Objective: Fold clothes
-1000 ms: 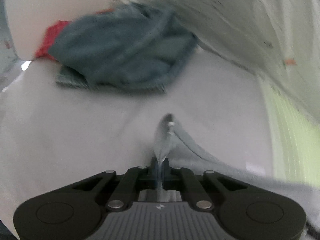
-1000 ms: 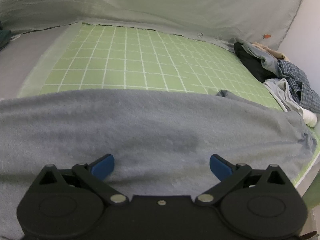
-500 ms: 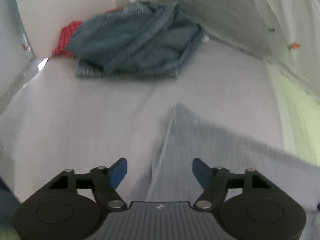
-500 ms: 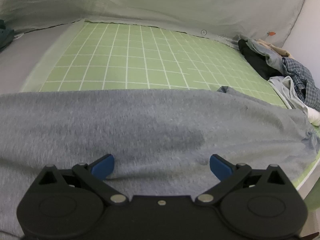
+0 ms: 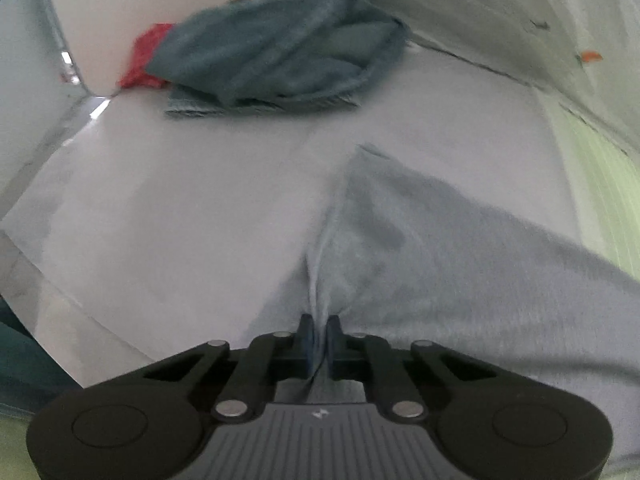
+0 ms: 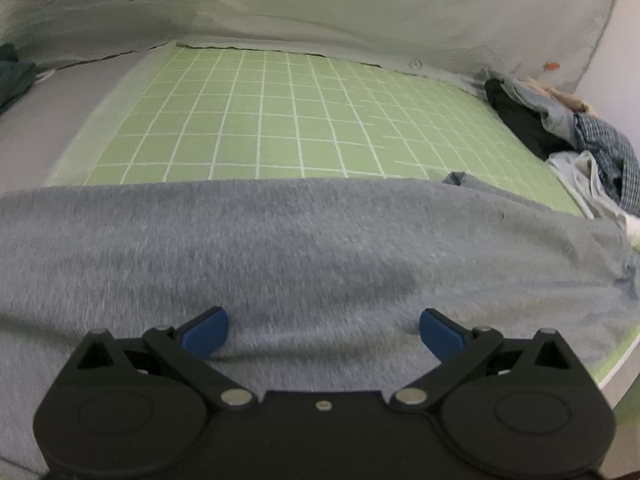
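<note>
Here, closing left gripper (image 5: 319, 338) jaws pinch the fuzzy grey garment (image 5: 460, 248).

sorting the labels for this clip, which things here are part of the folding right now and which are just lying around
In use:
- grey garment
- left gripper, jaws closing, grey fabric pinched between them
- right gripper, open over the garment

Lying about:
- blue clothes heap
- red cloth
- clothes pile
- green grid mat

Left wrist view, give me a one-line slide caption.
Left gripper closing, fingers pinching a fold of the grey garment on the white sheet, blue clothes piled beyond.
</note>
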Available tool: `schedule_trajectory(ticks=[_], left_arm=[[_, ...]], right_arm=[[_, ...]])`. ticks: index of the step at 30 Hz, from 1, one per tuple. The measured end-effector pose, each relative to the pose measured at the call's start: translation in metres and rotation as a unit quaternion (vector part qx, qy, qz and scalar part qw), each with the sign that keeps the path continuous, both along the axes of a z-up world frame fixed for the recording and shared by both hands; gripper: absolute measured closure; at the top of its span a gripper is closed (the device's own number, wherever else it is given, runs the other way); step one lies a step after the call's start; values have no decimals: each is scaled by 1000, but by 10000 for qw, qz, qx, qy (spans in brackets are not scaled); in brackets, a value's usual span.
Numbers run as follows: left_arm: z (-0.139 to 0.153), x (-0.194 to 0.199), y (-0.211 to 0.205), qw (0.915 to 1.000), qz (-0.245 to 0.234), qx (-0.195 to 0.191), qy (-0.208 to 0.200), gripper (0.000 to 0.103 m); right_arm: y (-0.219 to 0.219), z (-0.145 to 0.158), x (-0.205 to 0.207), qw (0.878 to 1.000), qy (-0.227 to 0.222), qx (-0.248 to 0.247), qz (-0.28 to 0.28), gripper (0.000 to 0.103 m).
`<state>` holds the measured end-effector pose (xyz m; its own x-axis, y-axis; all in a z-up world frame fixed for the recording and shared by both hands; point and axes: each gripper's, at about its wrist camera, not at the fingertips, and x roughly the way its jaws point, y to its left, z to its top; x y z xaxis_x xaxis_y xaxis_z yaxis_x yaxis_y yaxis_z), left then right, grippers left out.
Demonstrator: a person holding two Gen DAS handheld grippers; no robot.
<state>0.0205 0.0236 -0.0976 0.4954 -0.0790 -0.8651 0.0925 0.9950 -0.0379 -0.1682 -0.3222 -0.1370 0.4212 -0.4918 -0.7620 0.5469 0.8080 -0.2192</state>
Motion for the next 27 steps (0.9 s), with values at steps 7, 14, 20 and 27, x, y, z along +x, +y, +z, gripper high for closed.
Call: schedule_trajectory(ticks=[7, 14, 20, 27], left_arm=[[7, 9, 28, 9977, 548, -375, -137, 86], [16, -31, 49, 9910, 1075, -724, -336, 22], [-4, -50, 43, 9896, 1271, -654, -160, 18], [-21, -54, 24, 9858, 1582, -452, -322, 18]], right_arm=[[3, 0, -3, 9999, -36, 58, 114, 0], [2, -2, 1, 9997, -20, 113, 228, 0], [-6, -3, 4, 9989, -109, 405, 230, 0], [-29, -4, 9, 9930, 31, 1151, 255, 0]])
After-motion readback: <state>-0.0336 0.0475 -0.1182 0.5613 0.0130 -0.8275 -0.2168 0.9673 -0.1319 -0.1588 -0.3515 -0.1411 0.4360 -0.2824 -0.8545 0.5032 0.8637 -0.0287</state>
